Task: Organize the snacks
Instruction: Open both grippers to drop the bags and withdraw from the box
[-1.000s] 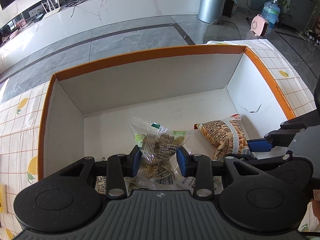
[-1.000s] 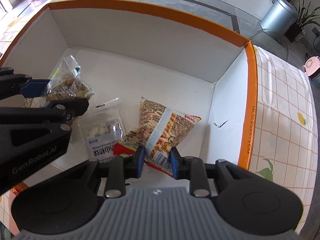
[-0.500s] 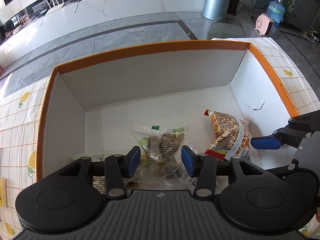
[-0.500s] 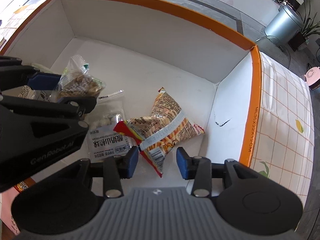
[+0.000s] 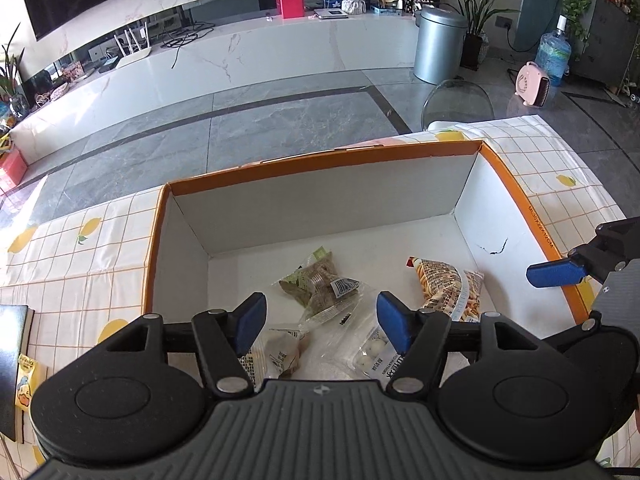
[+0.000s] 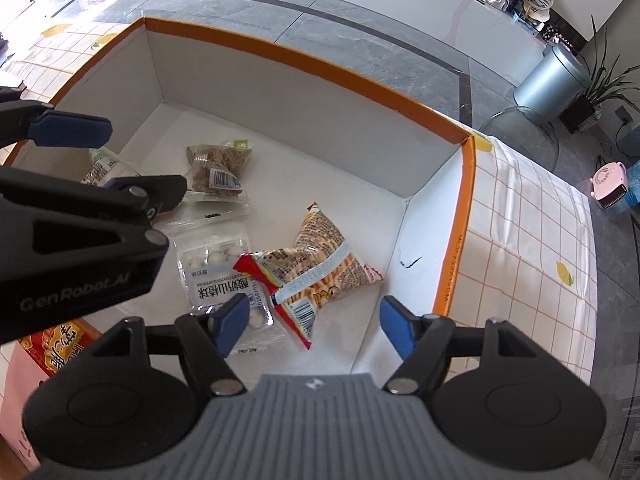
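My left gripper is matte black with blue pads on its fingertips, silver screw heads at the linkage pivots, round black discs on either side and a grey ribbed housing. My right gripper looks identical, and from there I read pale "GenRobot.AI" lettering along the left gripper's black flank.

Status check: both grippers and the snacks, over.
Left gripper and right gripper open, jaws just opened, empty. Clear brown-snack packet and orange striped bag lie in orange-rimmed white box. Nothing obstructing.

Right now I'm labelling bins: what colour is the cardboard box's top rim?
Orange on the white cardboard box's rim; clearest in the right wrist view.
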The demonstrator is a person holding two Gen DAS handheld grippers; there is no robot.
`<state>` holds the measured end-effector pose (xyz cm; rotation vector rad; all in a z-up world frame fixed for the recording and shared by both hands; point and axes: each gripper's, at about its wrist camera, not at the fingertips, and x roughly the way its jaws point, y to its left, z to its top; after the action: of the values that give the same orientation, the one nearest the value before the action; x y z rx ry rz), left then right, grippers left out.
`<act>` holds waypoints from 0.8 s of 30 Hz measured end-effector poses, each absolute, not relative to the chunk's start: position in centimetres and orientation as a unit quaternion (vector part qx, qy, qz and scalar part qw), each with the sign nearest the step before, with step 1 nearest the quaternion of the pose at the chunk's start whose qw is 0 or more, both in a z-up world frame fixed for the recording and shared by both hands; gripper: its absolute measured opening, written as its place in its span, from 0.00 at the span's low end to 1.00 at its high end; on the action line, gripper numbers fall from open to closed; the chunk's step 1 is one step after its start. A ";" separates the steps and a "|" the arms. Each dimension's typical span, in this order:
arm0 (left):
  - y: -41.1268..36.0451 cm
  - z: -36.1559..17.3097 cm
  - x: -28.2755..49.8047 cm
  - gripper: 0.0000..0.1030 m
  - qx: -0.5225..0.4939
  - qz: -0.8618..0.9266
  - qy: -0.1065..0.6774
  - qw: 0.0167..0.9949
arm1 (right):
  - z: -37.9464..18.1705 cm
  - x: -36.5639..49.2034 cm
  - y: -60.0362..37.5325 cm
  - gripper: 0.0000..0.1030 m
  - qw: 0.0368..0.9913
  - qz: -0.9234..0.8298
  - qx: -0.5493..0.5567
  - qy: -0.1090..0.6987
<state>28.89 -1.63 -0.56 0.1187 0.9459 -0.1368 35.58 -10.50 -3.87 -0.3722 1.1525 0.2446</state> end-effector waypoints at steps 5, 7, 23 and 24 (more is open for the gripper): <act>-1.5 1.0 26.9 0.72 0.056 -0.061 0.432 0.898 | -2.2 34.5 -12.7 0.68 0.835 0.104 -0.153 0.519; -1.4 1.7 26.1 0.72 0.059 -0.059 0.422 0.903 | -1.6 33.8 -13.1 0.68 0.843 0.102 -0.143 0.509; -0.4 4.7 17.4 0.73 0.052 -0.076 0.381 0.920 | 1.9 23.8 -17.2 0.70 0.882 0.113 -0.019 0.458; -0.3 4.7 16.9 0.73 0.049 -0.077 0.381 0.920 | 1.8 23.0 -17.4 0.70 0.883 0.113 -0.010 0.455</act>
<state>16.94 -0.29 4.72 0.1005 0.7830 -0.1574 23.03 -17.43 1.80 -0.0208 0.9474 0.2343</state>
